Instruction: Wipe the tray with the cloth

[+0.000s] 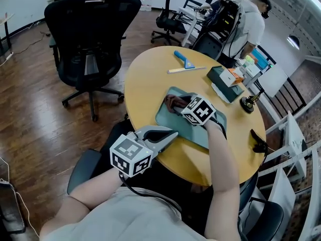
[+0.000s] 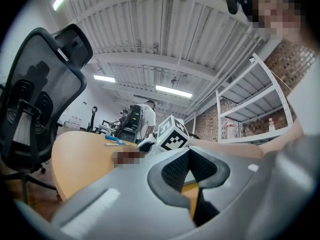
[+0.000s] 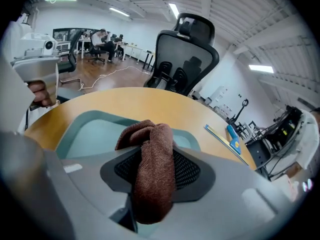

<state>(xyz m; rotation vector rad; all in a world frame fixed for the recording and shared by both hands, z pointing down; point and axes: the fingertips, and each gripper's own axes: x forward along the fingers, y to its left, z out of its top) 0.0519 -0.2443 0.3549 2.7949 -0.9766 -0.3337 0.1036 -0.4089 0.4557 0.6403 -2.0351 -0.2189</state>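
1. Pinched cloth (image 3: 152,179) tight in right gripper (image 3: 150,156), at tray (image 3: 87,134) corner.
2. Found left gripper (image 1: 168,134) closed, empty, off tray.
3. Likely risked shoving unbraced tray across table (image 1: 145,84); risked losing cloth if snagged on rim.

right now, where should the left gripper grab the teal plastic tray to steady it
Pinch the raised rim of the teal tray at its near-left corner, the left gripper coming from the near side. That lip is bare and nearest; the right gripper holds the brown terry cloth farther in.
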